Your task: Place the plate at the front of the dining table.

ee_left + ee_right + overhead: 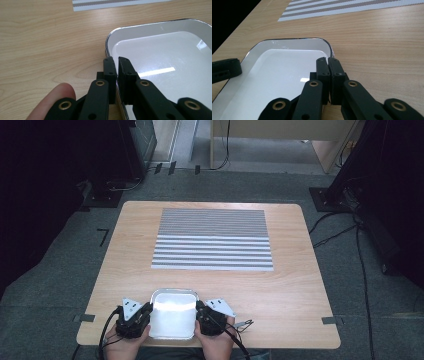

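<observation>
My left gripper (117, 60) and right gripper (328, 60) each pinch an opposite rim of the shallow white rectangular metal tray (172, 320), which sits between them on the wooden table (295, 290).

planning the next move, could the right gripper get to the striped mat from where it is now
Probably yes, but not right away: the right gripper is shut on the rim of the white tray. Bare table lies between it and the striped mat, so nothing blocks the way.
</observation>
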`<state>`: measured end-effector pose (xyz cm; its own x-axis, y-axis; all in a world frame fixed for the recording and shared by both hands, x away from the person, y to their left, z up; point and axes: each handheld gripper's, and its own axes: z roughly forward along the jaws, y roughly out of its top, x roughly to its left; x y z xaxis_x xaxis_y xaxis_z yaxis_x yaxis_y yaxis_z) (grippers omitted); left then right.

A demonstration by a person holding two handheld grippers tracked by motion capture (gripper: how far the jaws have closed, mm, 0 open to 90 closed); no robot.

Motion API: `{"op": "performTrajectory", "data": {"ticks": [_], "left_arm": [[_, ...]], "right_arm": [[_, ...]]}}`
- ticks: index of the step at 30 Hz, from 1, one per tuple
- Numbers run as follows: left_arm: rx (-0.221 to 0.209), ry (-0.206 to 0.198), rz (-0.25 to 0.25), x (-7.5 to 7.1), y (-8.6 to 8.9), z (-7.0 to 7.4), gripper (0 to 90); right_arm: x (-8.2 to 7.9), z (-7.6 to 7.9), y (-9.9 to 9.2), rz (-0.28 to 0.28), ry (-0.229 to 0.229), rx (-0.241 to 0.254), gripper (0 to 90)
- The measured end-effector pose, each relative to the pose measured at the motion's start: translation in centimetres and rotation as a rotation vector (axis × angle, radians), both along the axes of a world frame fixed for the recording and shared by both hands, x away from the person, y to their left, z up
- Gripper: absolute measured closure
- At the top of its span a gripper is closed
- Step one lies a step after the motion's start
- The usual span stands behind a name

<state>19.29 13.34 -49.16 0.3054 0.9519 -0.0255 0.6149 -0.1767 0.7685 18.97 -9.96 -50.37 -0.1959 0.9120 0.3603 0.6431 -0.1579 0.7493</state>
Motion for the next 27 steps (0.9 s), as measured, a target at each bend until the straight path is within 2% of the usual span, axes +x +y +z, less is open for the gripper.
{"op": "performTrajectory", "data": {"ticks": [1, 2, 4, 5, 9, 14, 17, 18, 20, 23, 27], "left_arm": [[0.000, 0.000, 0.000, 0.0, 0.0, 0.0, 87.5], [0.017, -0.022, 0.009, -0.1, -0.2, 0.1, 88.3], [0.018, -0.025, 0.011, -0.1, -0.3, 0.0, 88.6], [-0.005, -0.024, 0.014, -0.1, -0.1, 0.0, 88.6], [-0.033, -0.024, 0.015, -0.1, 0.2, -0.1, 88.6], [-0.039, -0.029, 0.012, -0.1, 0.2, -0.3, 87.8], [-0.040, -0.025, 0.009, -0.1, 0.3, -0.3, 86.5], [-0.048, -0.022, 0.013, -0.1, 0.3, -0.3, 85.7], [-0.050, -0.022, 0.013, -0.1, 0.4, -0.3, 85.2], [-0.058, -0.023, 0.016, -0.3, 0.7, 0.0, 83.6], [-0.069, 0.002, -0.003, -0.3, 1.1, 0.0, 79.7]], "right_arm": [[0.0, 0.0, 0.0, 0.000, 0.000, 0.000, 89.7], [-0.1, 0.0, 0.1, -0.002, -0.012, -0.013, 89.8], [-0.2, 0.0, 0.2, -0.005, -0.017, -0.018, 89.8], [-0.2, -0.1, 0.3, -0.006, -0.029, -0.028, 89.9], [-0.4, 0.1, 0.2, -0.027, -0.058, -0.028, 90.0], [-0.1, 0.0, 0.1, -0.020, -0.041, -0.005, 90.0], [-0.1, 0.0, -0.2, -0.022, -0.036, 0.021, 90.0], [-0.1, 0.1, -0.4, -0.018, -0.027, 0.045, 90.0], [-0.1, 0.1, -0.4, -0.017, -0.027, 0.051, 90.0], [-0.2, 0.1, -0.5, 0.005, -0.013, 0.072, 90.0], [-0.1, 0.0, -0.4, 0.019, 0.002, 0.091, 90.0]]}}
